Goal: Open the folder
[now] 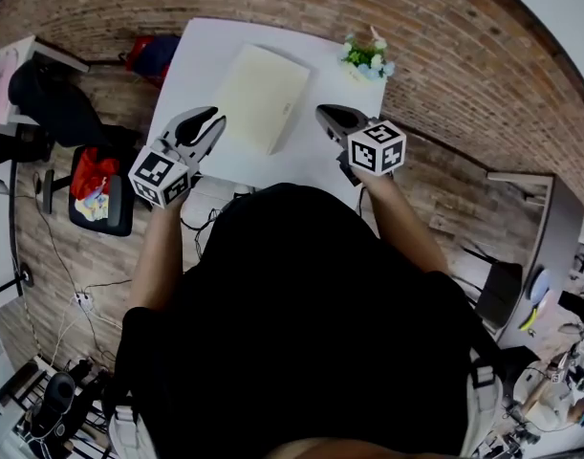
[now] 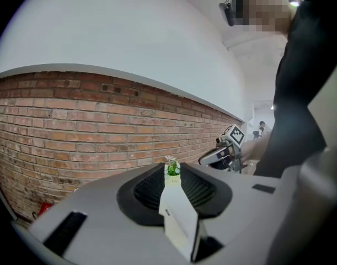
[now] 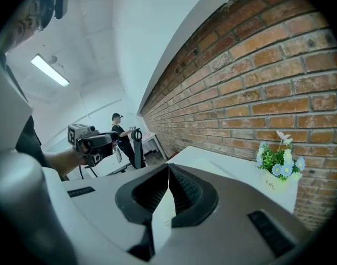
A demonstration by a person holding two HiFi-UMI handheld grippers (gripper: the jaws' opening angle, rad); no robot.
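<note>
Two grippers hang over the near part of the white counter, one at each side of the folder. The folder is cream, closed and lying flat, ahead of and between the two pairs of jaws. The left gripper has its tips just beside the folder's near left edge, and the right gripper is near its right edge. Neither touches it.

Only the head view takes in the folder whole; from the gripper views I cannot pick it out from the pale counter.

The left gripper view settles that gripper's state: its jaws stand a narrow way apart with nothing held. Through the slit at their tips shows the little pot of flowers, far beyond them. The same view catches the other gripper off to the right of the jaws, against the brick wall.

The right gripper view shows its jaws drawn together at the tips, only a hairline between them, and nothing in them. The flowers sit to the right of these jaws, by the bricks. Away to the left a person stands in the background, whom no other view shows.
</note>
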